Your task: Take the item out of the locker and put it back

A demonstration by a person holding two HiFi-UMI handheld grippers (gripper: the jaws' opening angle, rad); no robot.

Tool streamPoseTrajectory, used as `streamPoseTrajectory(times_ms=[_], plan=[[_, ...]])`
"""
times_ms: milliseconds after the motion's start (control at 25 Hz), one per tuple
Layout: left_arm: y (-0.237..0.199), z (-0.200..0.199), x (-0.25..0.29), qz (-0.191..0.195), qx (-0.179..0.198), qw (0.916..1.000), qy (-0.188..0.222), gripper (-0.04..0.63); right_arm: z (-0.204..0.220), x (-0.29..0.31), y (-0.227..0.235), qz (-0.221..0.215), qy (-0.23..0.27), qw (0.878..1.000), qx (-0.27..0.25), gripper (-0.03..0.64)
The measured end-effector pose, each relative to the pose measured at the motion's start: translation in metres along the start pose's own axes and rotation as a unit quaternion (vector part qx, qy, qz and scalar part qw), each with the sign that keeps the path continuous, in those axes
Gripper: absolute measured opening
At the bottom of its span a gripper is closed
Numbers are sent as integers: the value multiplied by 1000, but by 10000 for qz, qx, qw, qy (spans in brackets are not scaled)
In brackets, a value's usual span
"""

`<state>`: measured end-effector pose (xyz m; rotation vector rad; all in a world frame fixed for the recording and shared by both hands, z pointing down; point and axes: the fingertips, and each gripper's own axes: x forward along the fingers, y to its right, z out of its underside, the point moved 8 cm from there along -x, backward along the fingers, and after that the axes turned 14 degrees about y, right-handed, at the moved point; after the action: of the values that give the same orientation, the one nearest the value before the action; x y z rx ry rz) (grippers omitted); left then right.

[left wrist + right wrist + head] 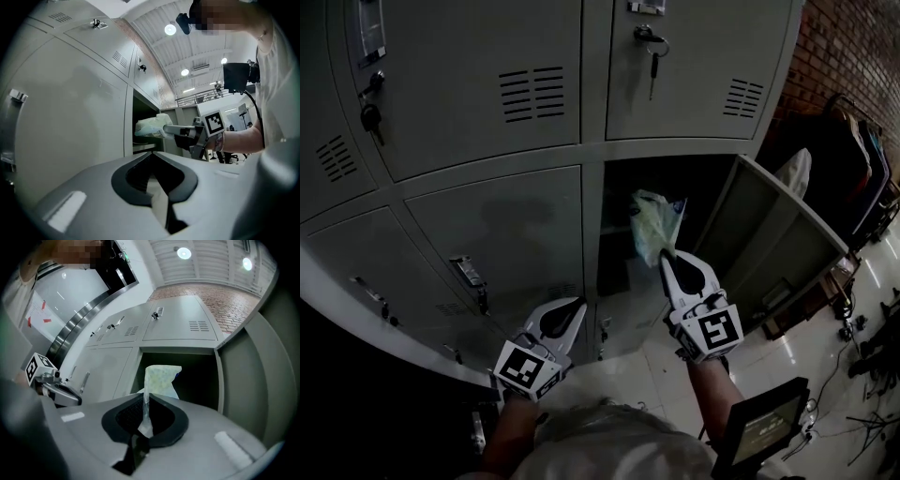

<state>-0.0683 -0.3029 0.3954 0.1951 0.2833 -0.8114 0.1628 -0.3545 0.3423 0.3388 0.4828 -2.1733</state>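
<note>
The right claw (667, 256) is clamped on the bottom edge of a pale, crinkled plastic bag (655, 223); in the right gripper view the claw (145, 401) has its jaws together, with a thin flap of the bag (161, 377) pinched between them. The bag stands up from the jaw tips at the mouth of the open compartment (619, 202), in the lower row on the right side of the locker (487, 225). I cannot tell whether it is past the frame or just in front of it.

The left claw (579, 304) is lower and to the left, in front of a closed lower door, with its jaws together and nothing between them (153, 153). From its view the right claw (167, 131) and the bag (150, 126) show at the dark opening.

The compartment's door (778, 239) is swung open to the right. Keys (652, 49) hang in the upper doors. A brick wall (848, 47) is at the far right, and a glossy floor (759, 342) lies below.
</note>
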Motion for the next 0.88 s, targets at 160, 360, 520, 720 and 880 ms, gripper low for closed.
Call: streamPoseTrajectory(times_ms=[160, 360, 520, 720, 880], plan=[[-10, 4, 6, 122, 9, 9999, -86, 6, 16, 33, 18, 51, -148, 9997, -189, 5], [-27, 8, 8, 72, -12, 9999, -81, 6, 40, 78, 34, 116, -354, 9986, -379, 6], [-34, 11, 10, 117, -40, 9999, -64, 6, 69, 91, 36, 140, -690, 9969, -341, 8], [-46, 8, 11, 24, -94, 9999, -77, 6, 63, 92, 36, 205, -407, 9984, -343, 89], [-51, 3, 7, 15, -53, 10000, -22, 5, 36, 72, 31, 428, 81, 9988, -223, 117]])
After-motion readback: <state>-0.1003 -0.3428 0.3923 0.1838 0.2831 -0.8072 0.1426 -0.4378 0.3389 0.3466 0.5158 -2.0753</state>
